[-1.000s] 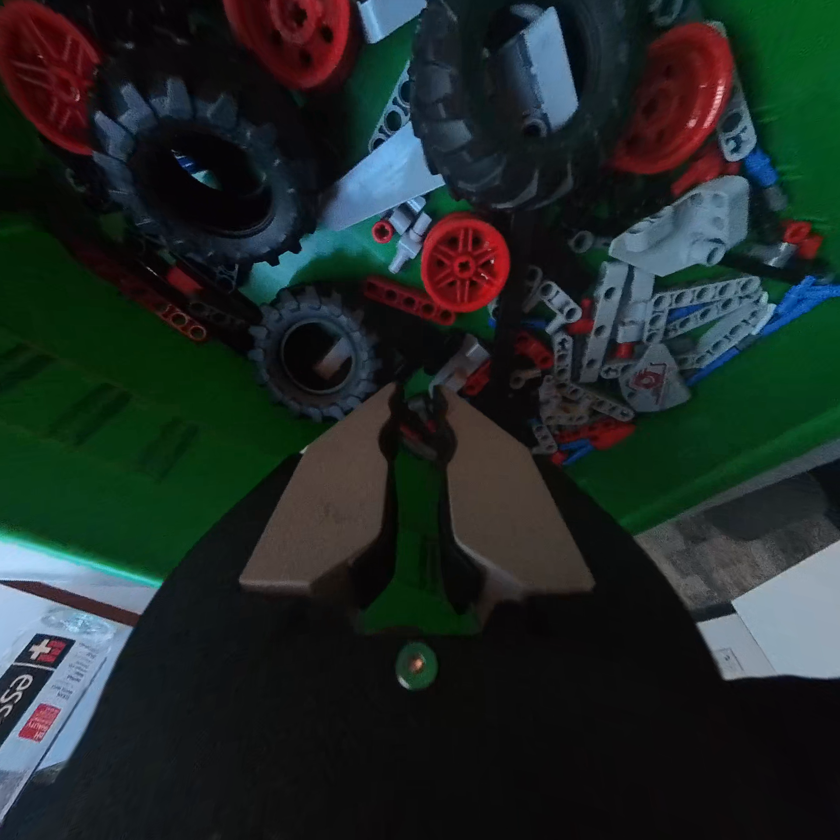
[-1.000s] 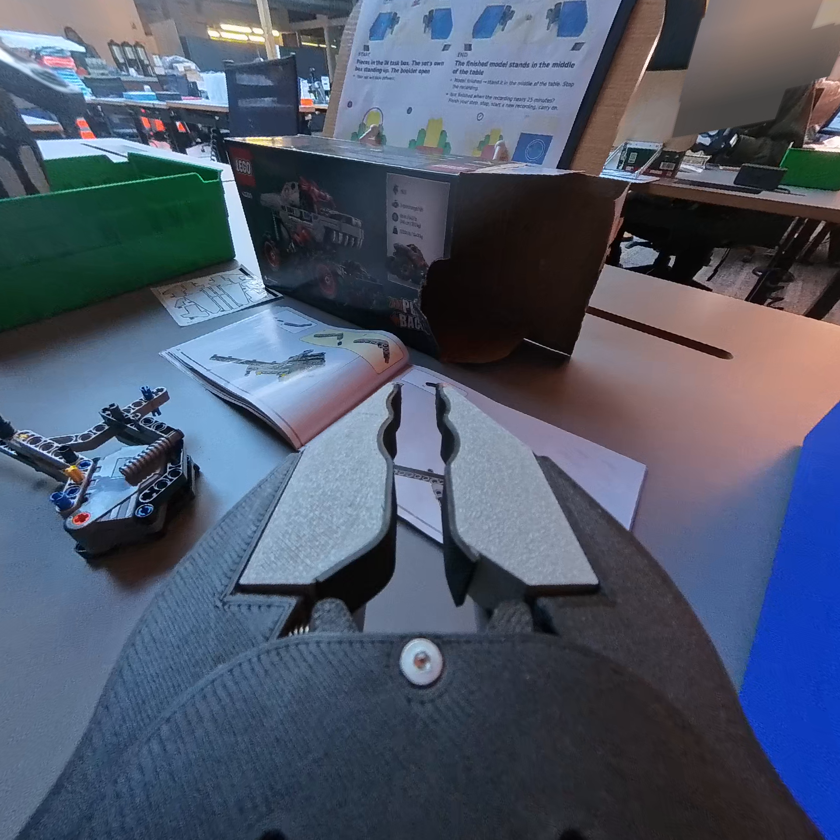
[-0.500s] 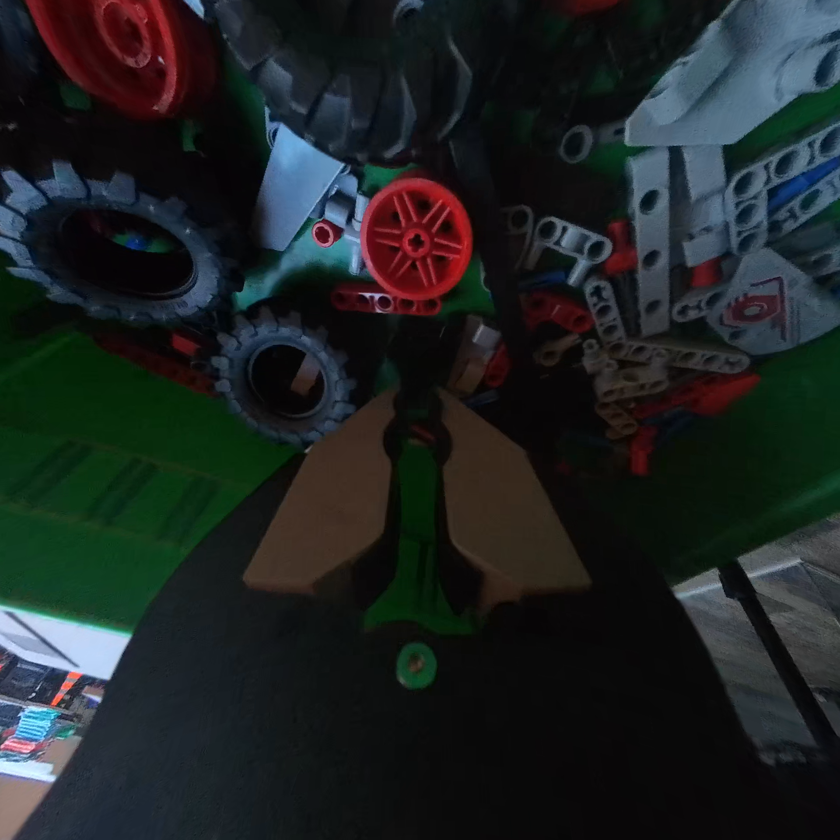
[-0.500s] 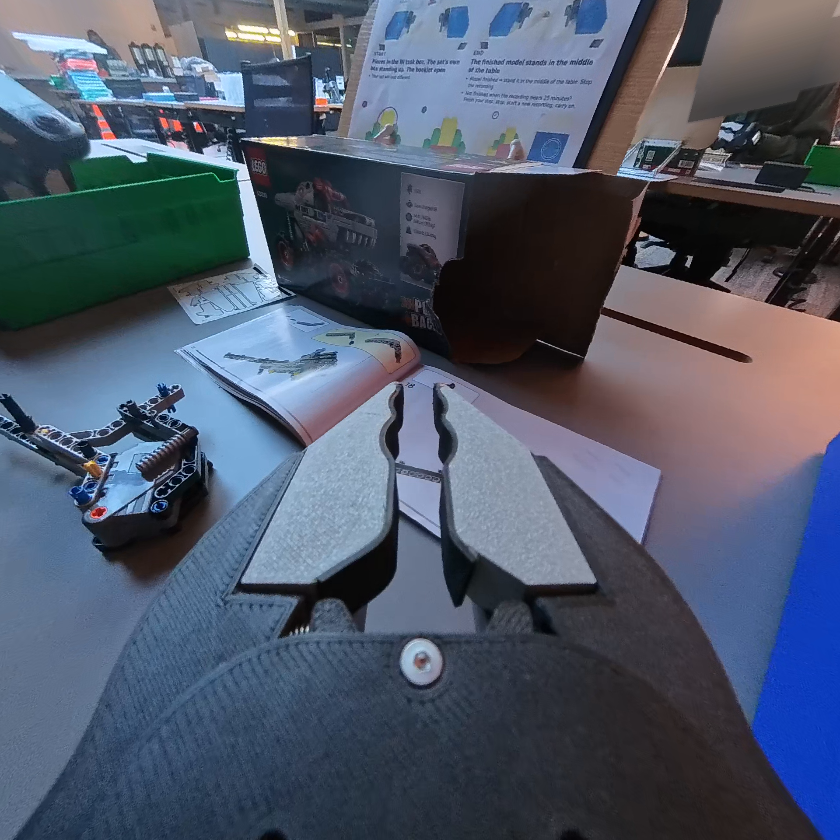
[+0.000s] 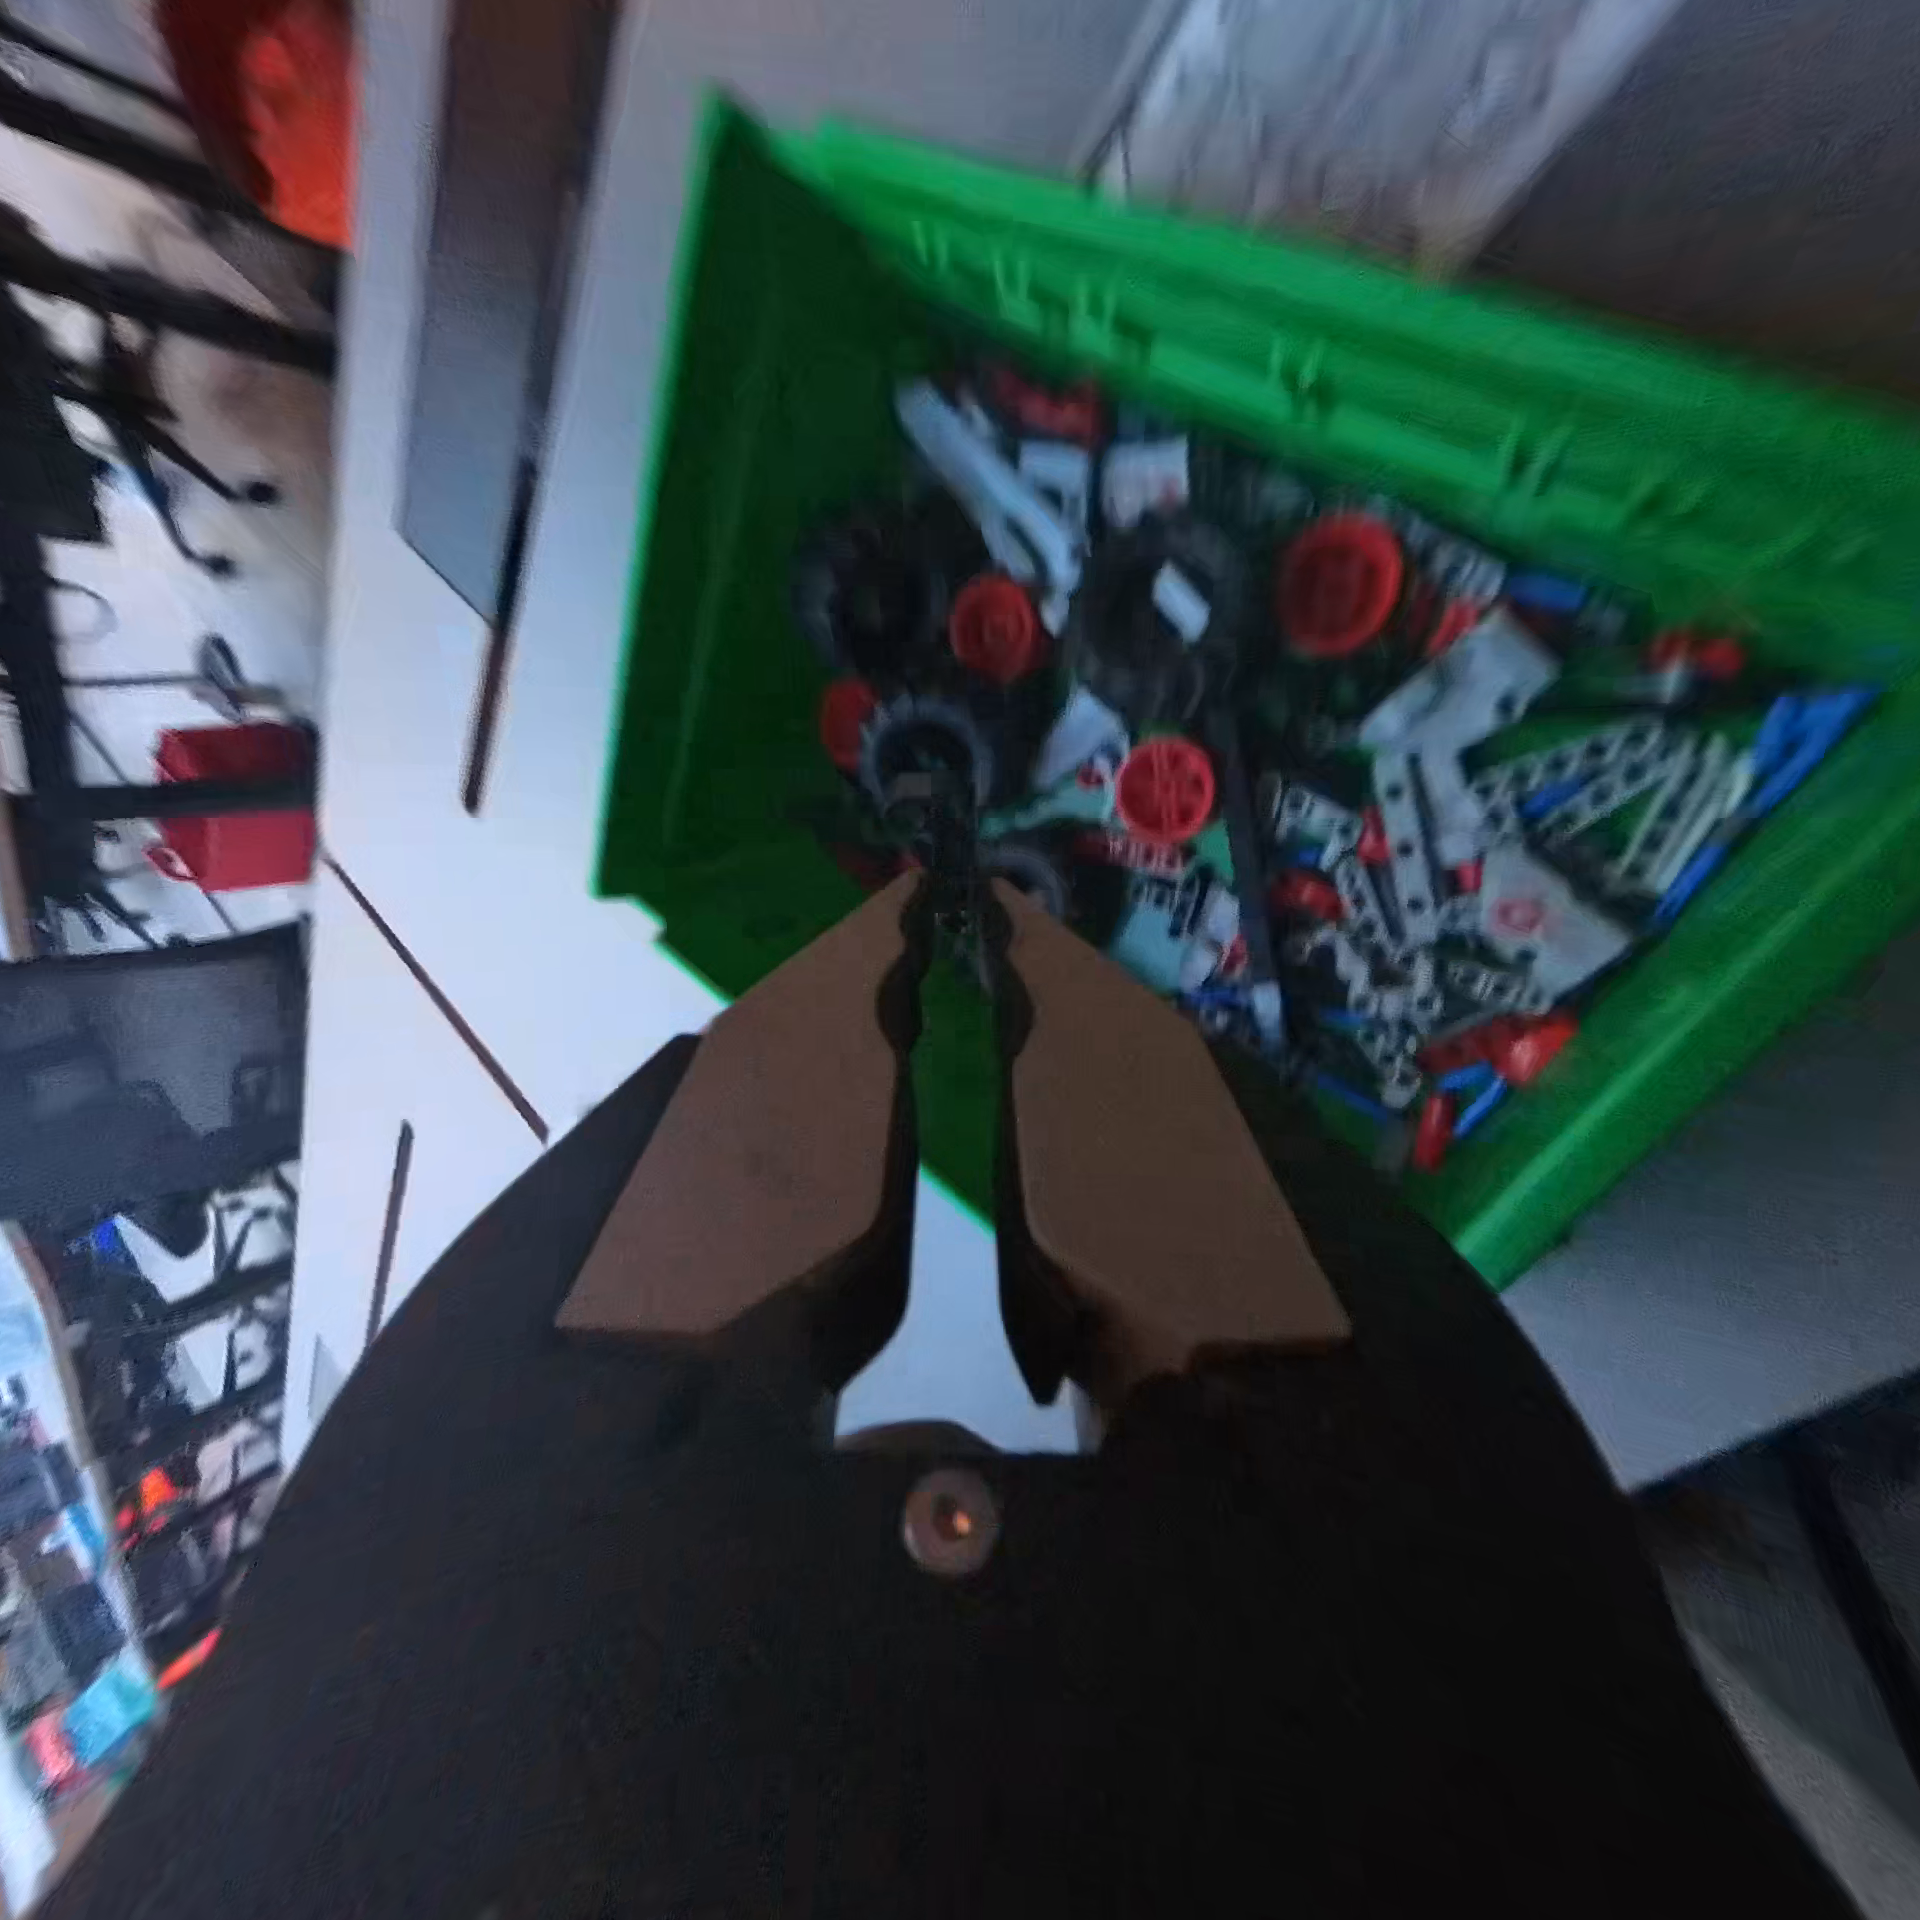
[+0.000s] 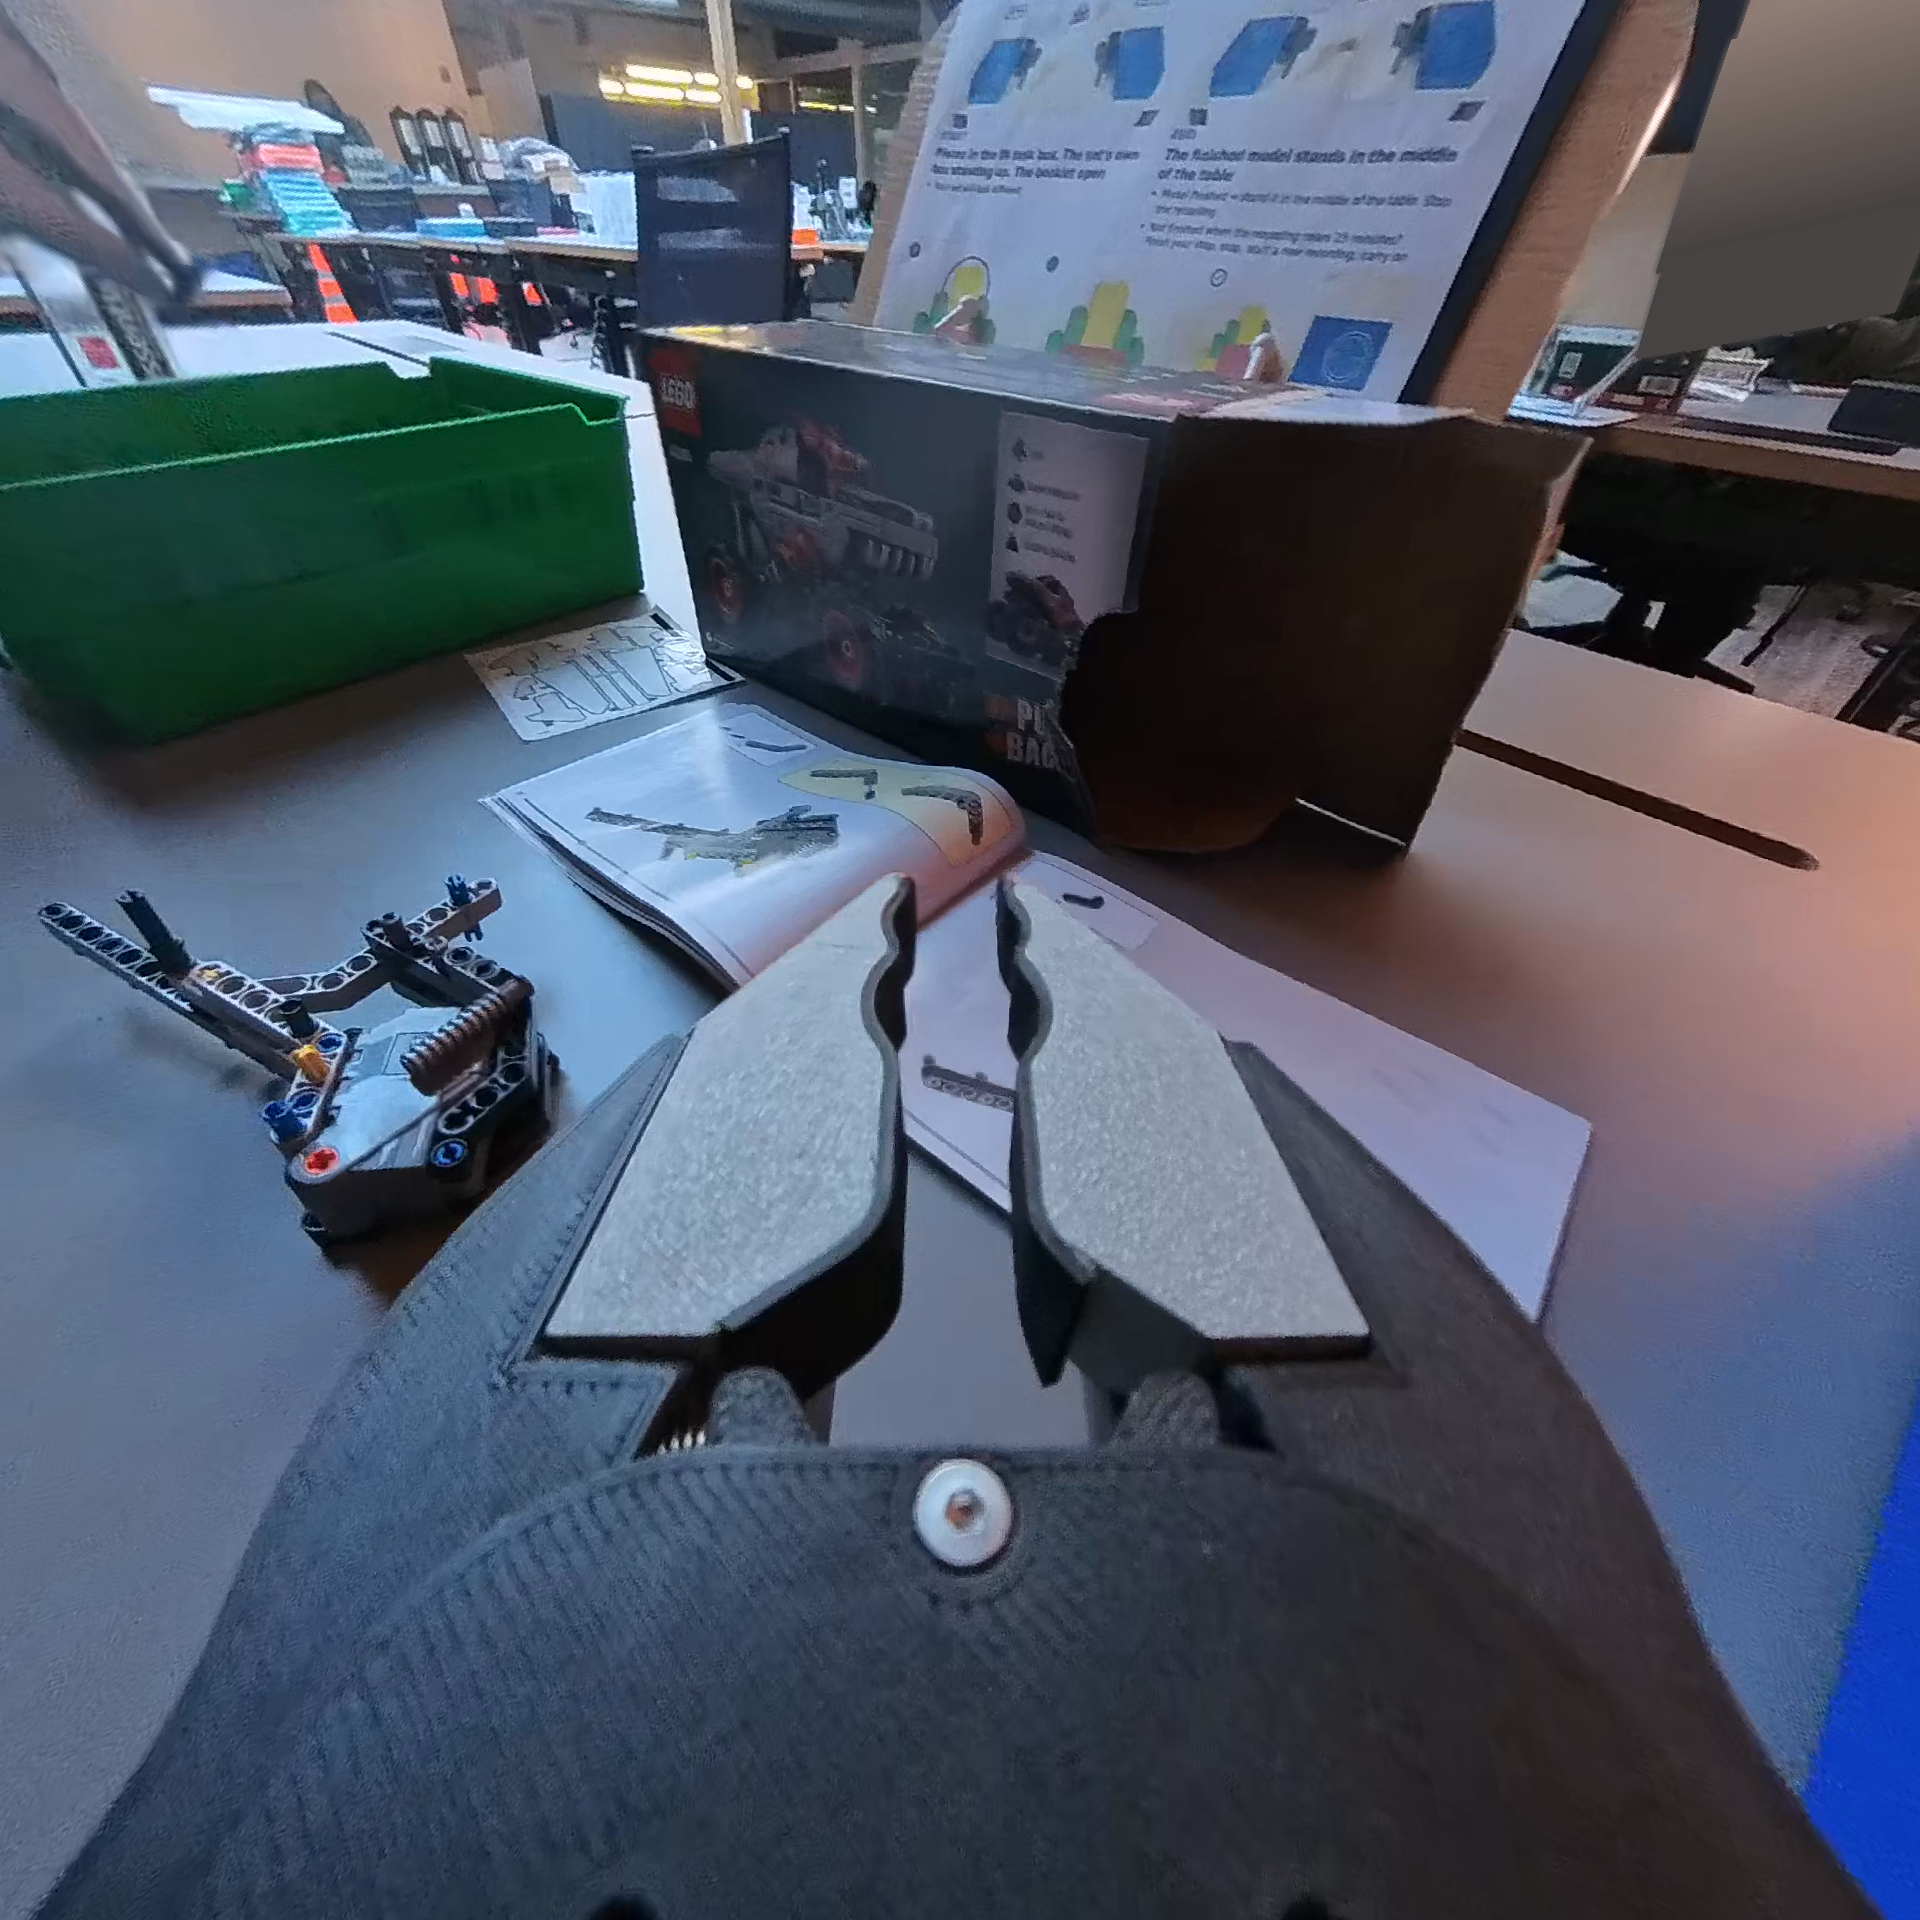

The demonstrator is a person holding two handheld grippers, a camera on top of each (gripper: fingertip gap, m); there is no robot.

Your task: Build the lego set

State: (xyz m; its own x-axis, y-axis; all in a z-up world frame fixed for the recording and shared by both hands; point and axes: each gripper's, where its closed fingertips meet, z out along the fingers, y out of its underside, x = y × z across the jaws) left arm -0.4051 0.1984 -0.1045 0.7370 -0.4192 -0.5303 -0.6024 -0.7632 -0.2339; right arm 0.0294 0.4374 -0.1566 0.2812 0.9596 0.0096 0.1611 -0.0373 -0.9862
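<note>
My left gripper (image 5: 951,904) hangs above the green bin (image 5: 1351,343), shut on a small black lego piece (image 5: 945,831) that sticks out past the fingertips; the view is blurred. The bin holds loose parts: red wheels (image 5: 1164,784), black tyres (image 5: 1174,582), grey beams (image 5: 1558,790). My right gripper (image 6: 951,904) is empty, its jaws a narrow gap apart, low over the open instruction booklet (image 6: 769,821). The partly built dark grey assembly (image 6: 384,1081) lies on the table to the left of it.
The green bin (image 6: 312,540) stands at the back left of the table. The lego box (image 6: 883,540) stands behind the booklet, with a sticker sheet (image 6: 592,675) beside it. An instruction board (image 6: 1195,177) leans behind the box. A blue surface (image 6: 1870,1662) lies at the right edge.
My left gripper has risen out of the bin with the black piece between its tips, and its view now takes in the whole bin. My right gripper has turned slightly left.
</note>
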